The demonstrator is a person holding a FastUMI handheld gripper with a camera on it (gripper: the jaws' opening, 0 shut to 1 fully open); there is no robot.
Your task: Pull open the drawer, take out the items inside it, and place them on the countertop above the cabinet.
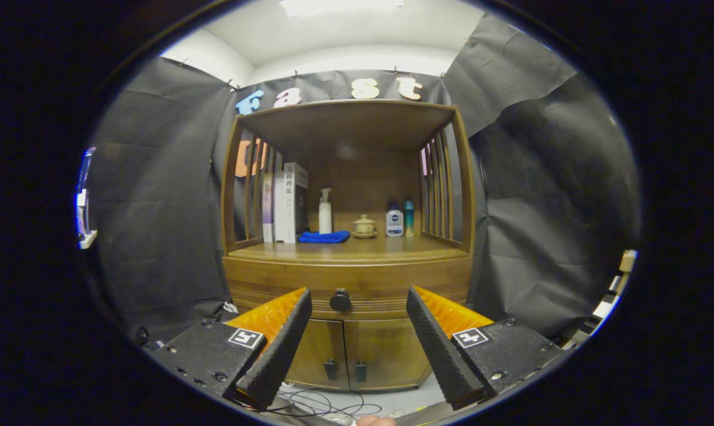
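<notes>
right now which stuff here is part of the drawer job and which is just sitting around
For the job:
- drawer, shut
- drawer knob, between the fingers and beyond them
- countertop, where the items go
- gripper, open, holding nothing

Just lying about:
- books
- pump bottle
- blue cloth
- lidded cup
- two small bottles
- lower cabinet doors
- cables on the floor

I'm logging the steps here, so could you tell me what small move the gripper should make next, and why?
Probably ease straight forward toward the drawer knob. The drawer looks closed, the gripper is open with its fingers apart, and the knob sits between them, left of centre and beyond their tips, so it likely needs a slight shift left before closing on it.
</notes>
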